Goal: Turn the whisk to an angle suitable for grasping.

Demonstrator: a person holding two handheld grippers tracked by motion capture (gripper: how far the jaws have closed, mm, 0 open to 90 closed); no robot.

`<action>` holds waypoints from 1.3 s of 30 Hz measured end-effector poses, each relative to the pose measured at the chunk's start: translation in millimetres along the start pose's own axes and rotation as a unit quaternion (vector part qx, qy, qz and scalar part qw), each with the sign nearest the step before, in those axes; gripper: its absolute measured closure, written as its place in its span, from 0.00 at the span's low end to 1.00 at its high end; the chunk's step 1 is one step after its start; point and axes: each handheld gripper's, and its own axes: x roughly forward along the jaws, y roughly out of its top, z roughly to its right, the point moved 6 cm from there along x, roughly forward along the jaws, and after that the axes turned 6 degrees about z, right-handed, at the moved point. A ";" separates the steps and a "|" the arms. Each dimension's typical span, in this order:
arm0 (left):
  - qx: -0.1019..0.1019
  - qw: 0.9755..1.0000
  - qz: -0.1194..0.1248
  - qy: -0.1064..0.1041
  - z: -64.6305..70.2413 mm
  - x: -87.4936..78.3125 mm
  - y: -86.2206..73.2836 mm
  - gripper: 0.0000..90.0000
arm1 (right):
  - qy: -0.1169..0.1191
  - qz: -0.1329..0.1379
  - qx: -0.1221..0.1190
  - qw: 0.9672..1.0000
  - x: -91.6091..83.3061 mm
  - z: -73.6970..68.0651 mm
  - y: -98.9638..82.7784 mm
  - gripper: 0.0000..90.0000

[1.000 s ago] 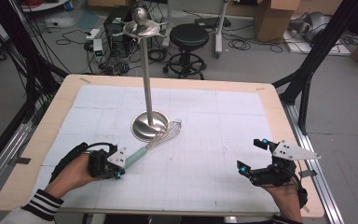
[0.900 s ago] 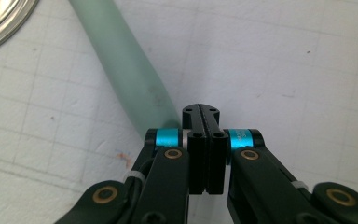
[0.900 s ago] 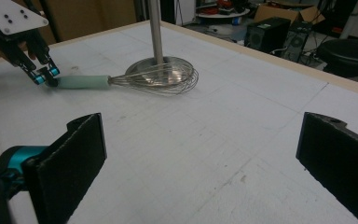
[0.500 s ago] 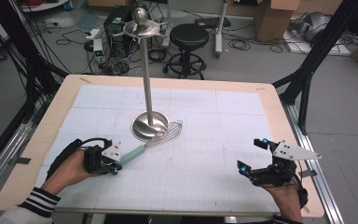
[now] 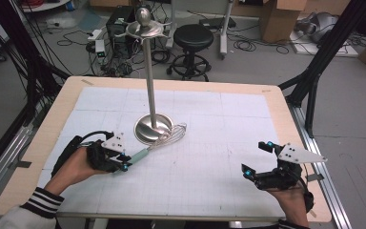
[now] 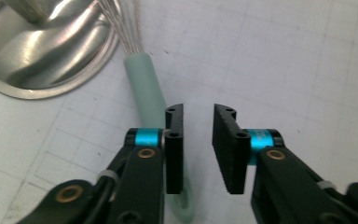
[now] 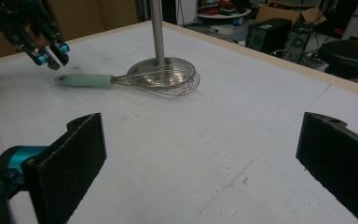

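Note:
A whisk with a mint-green handle lies flat on the white mat. Its wire head rests against the round base of a tall steel stand. My left gripper hovers just over the handle's end. Its jaws have just been opening and stand apart. The handle runs under the left jaw, and only bare mat shows between the pads. My right gripper rests near the front right of the table, wide open with nothing between its jaws.
The stand's pole rises from the middle of the mat, with hooks and a knob at the top. The table's wooden rim frames the mat. Past the far edge stand a stool, cables and boxes on the floor.
My left gripper's jaws have opened and let go of the whisk handle, which now lies on the mat. That hand drew back slightly to the left. The right gripper kept still.

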 end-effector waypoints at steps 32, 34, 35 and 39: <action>-0.074 0.996 0.034 0.041 -31.7 41.5 10.5 0.02 | 0.004 0.001 -0.002 1.000 0.0 -0.3 0.6 0.01; -0.072 0.996 0.028 0.035 -32.6 45.1 9.2 0.03 | 0.005 0.001 -0.003 1.000 0.1 -0.4 0.6 0.01; -0.075 0.996 0.029 0.033 -32.1 47.4 8.7 0.05 | 0.004 0.001 -0.002 1.000 0.0 -0.2 0.5 0.01; -0.078 0.996 0.018 0.034 -32.6 51.4 6.5 0.11 | 0.003 0.001 -0.001 1.000 -1.0 0.5 0.2 0.01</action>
